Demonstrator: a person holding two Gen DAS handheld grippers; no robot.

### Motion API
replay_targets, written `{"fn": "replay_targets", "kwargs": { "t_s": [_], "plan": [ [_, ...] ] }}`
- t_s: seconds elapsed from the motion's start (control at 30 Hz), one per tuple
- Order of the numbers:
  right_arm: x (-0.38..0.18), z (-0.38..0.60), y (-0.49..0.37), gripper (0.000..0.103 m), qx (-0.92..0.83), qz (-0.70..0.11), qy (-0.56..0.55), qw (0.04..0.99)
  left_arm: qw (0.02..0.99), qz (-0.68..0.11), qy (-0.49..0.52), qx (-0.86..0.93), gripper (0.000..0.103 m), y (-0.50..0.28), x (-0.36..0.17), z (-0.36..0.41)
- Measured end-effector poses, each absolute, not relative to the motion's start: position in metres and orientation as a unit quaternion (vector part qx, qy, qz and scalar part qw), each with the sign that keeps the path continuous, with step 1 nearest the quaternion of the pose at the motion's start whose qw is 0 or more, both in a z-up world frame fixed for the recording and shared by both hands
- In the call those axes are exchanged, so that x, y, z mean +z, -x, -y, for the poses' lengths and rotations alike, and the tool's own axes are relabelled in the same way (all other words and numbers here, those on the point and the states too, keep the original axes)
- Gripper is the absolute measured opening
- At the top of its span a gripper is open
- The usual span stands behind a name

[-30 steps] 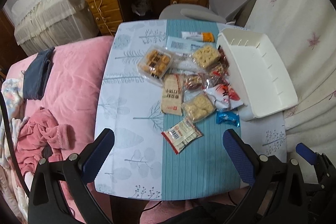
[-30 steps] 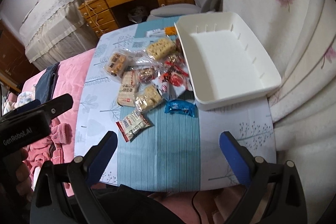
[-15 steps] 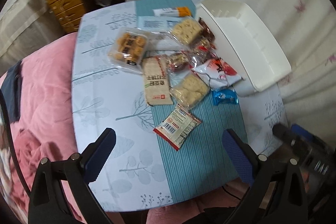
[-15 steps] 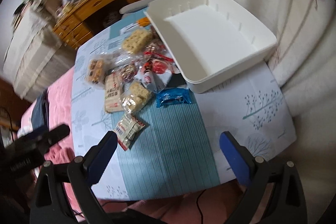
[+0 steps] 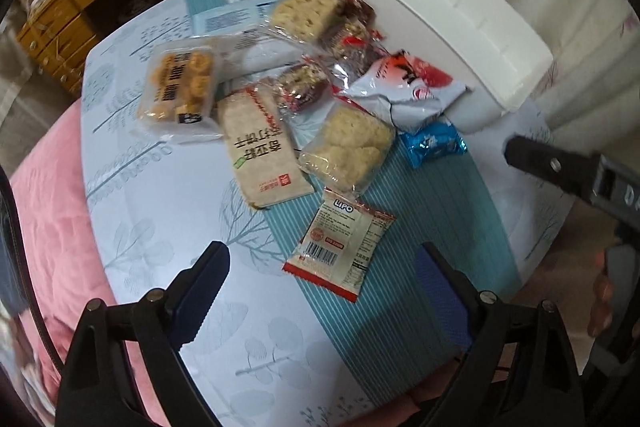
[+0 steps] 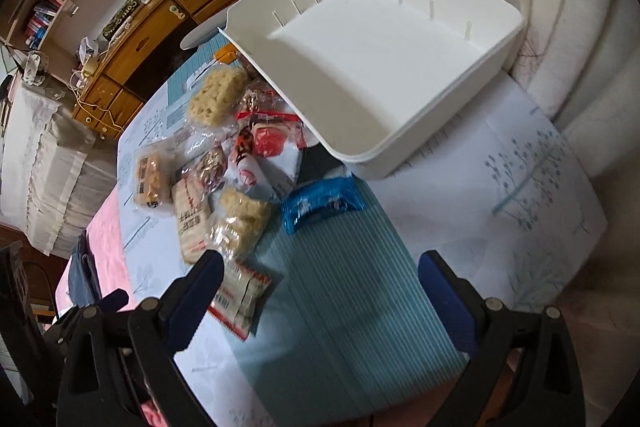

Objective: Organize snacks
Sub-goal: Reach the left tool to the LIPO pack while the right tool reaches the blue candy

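Left gripper (image 5: 324, 291) spread wide, jaws just been narrowing a little, nothing between them, hanging over the table (image 5: 160, 187) with the LIPO packet (image 5: 340, 239) just at its 12 o'clock. Right gripper (image 6: 320, 291) also spread, nothing pinched, blue wrapper (image 6: 322, 203) at 12 o'clock. Snack pile (image 6: 224, 163) sits at 9 o'clock of the white bin (image 6: 376, 55), touching its side; nothing shows inside the bin.
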State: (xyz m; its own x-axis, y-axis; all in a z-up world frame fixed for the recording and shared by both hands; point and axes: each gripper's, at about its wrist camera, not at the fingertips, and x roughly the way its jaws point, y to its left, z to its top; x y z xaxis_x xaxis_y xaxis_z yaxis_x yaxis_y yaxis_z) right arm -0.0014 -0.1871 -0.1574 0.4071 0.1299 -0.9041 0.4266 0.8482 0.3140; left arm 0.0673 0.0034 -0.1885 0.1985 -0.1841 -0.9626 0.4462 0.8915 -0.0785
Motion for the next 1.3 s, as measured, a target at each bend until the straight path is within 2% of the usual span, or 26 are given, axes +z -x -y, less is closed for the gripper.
{"fn": "replay_targets", "kwargs": {
  "t_s": [0.23, 0.4, 0.53, 0.63, 0.77, 0.83, 0.97, 1.1, 1.3],
  "plan": [
    [-0.195, 0.186, -0.017, 0.098, -0.087, -0.522, -0.257, 0.808, 0.765, -0.574, -0.171, -0.237, 0.093, -0.064, -0.224, 0.011],
    [-0.217, 0.182, -0.026, 0.098, -0.083, -0.523, -0.254, 0.81, 0.76, -0.581, -0.167, -0.239, 0.093, -0.065, -0.244, 0.013],
    [-0.229, 0.175, -0.034, 0.098, -0.089, -0.524, -0.229, 0.815, 0.751, -0.598, -0.164, -0.228, 0.086, -0.067, -0.262, 0.016],
    [-0.236, 0.171, -0.04, 0.097, -0.092, -0.529, -0.214, 0.816, 0.749, -0.6, -0.164, -0.229, 0.085, -0.067, -0.269, 0.02],
    [-0.243, 0.168, -0.046, 0.091, -0.099, -0.536, -0.187, 0.817, 0.743, -0.603, -0.171, -0.235, 0.084, -0.062, -0.278, 0.027],
    [-0.246, 0.168, -0.049, 0.087, -0.102, -0.541, -0.177, 0.815, 0.74, -0.608, -0.167, -0.233, 0.077, -0.061, -0.283, 0.03],
    [-0.247, 0.167, -0.053, 0.08, -0.103, -0.543, -0.16, 0.818, 0.745, -0.602, -0.17, -0.231, 0.071, -0.061, -0.284, 0.036],
    [-0.247, 0.165, -0.055, 0.071, -0.098, -0.541, -0.147, 0.822, 0.75, -0.594, -0.173, -0.235, 0.058, -0.059, -0.283, 0.045],
    [-0.244, 0.157, -0.058, 0.061, -0.087, -0.541, -0.145, 0.824, 0.753, -0.596, -0.155, -0.232, 0.05, -0.067, -0.281, 0.046]
  ]
}}
